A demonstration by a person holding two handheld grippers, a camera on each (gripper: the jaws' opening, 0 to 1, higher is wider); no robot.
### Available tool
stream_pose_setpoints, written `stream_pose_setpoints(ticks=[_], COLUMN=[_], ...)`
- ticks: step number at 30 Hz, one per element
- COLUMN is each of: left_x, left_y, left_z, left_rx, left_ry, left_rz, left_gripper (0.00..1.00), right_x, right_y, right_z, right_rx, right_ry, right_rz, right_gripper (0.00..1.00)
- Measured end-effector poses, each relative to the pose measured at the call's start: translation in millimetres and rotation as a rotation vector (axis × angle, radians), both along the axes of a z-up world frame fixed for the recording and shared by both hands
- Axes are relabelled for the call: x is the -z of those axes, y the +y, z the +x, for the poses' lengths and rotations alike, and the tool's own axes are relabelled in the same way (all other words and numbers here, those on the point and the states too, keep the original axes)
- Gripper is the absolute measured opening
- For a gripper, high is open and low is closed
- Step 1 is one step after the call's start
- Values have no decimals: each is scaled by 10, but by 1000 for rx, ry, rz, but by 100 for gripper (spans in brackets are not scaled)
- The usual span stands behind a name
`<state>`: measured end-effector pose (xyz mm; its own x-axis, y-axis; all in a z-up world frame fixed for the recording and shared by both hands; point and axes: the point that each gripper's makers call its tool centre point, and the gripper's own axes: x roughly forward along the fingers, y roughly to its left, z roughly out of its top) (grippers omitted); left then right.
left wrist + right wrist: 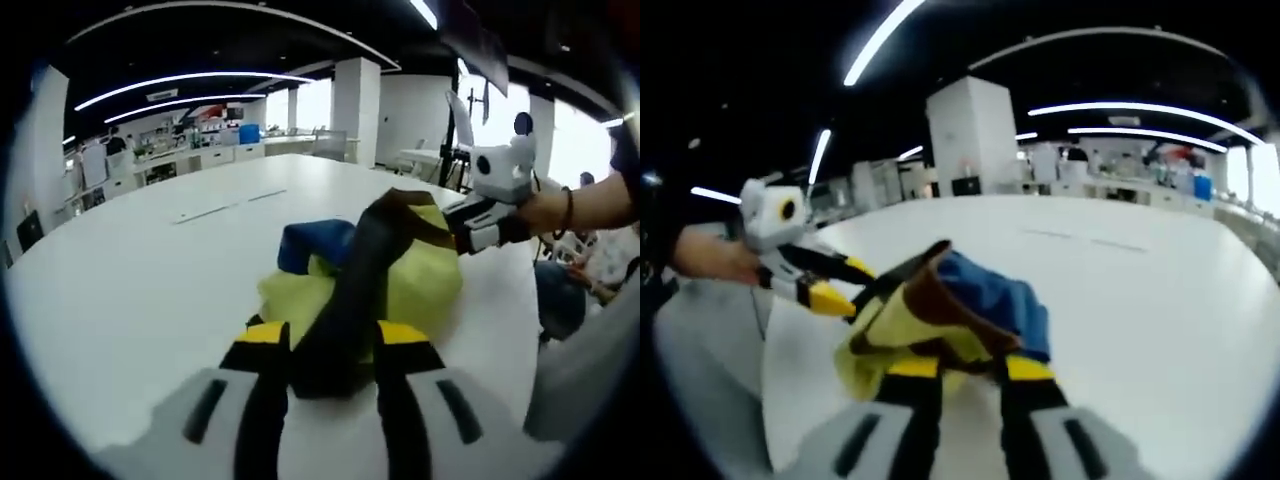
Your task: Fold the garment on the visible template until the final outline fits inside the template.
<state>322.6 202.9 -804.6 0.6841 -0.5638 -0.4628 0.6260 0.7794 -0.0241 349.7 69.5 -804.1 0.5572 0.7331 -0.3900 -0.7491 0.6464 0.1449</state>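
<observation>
In the left gripper view, the left gripper (331, 352), a grey body ending in two black jaws with yellow tips, rises from the near edge with its jaws clamped on a dark brown band of the bunched yellow, blue and brown fabric garment (420, 275). The garment lies crumpled in a heap on the wide white table (150, 270), just beyond the jaws, its yellow cloth spreading to either side of the brown band and a blue fold showing on the far left of the heap. On the far right side of the heap the right gripper (455, 228) reaches in from the right, held by a person's hand (540, 208) with a dark band at the wrist; its jaws are pinched on the garment's upper right edge.

In the right gripper view, the right gripper (966, 368) has its jaws closed on the near edge of the garment (995, 295) (brown trim over yellow, with blue cloth on the right). The left gripper (840, 285) comes in from the left, its yellow-tipped jaws gripping the garment's left side.

Far across the table (1140, 290) two thin pale strips (225, 205) lie flat, well apart from the heap. Beyond stand white square columns (975, 135) and desks under long ceiling lights.
</observation>
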Motion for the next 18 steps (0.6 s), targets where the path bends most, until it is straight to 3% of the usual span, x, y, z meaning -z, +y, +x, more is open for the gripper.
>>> stream_pose_setpoints(ticks=[11,18], left_x=[118,49], left_y=[-25,-11], left_z=[10,-18], left_rx=[13,-9], left_ry=[5,11], left_rz=[53,20], left_gripper=[5,0], right_x=[25,-33], right_y=[20,12], right_z=[76,94], right_rx=[53,67], right_ry=[30,27], right_rz=[48,76], right_gripper=[8,1])
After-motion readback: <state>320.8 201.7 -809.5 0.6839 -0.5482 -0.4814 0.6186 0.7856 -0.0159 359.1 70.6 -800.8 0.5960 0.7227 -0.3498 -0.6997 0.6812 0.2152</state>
